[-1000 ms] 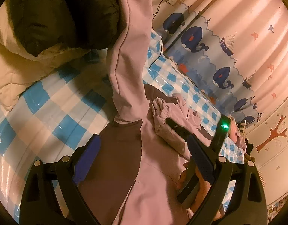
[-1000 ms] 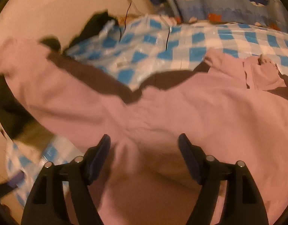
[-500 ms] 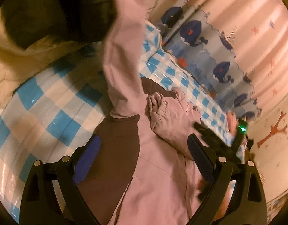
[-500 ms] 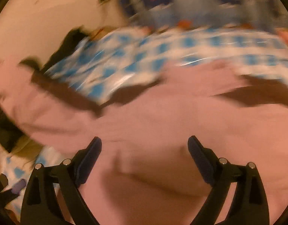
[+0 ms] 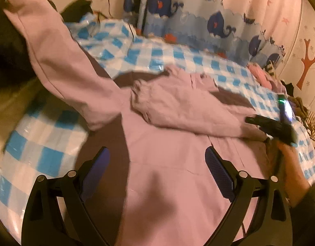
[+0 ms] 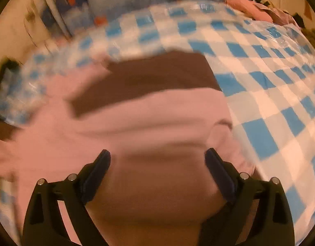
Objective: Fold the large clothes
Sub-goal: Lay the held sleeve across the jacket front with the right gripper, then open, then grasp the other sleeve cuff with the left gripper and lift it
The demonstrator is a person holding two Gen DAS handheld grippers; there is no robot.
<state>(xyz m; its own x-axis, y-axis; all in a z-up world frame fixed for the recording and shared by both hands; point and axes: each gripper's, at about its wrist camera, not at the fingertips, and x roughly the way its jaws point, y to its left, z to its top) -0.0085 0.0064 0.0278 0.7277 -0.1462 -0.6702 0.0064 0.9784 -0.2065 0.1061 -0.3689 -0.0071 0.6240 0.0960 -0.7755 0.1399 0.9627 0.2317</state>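
Observation:
A large pink garment lies spread on the blue-and-white checked cover. One long sleeve runs up to the far left, and a bunched fold lies across the middle. My left gripper hovers over the garment's body, jaws wide, nothing between them. In the left wrist view my right gripper shows at the right edge, held by a hand. In its own blurred view my right gripper is open above the pink garment near its right edge, with nothing gripped.
A whale-print curtain hangs along the bed's far side. A pile of pink and striped clothes sits at the far right corner. Dark bedding lies at the left. A cable hangs down the back wall.
Both views have swung right across the bed. The right gripper has moved off the garment's middle toward its right edge and its jaws have widened. The left gripper has rolled and shifted.

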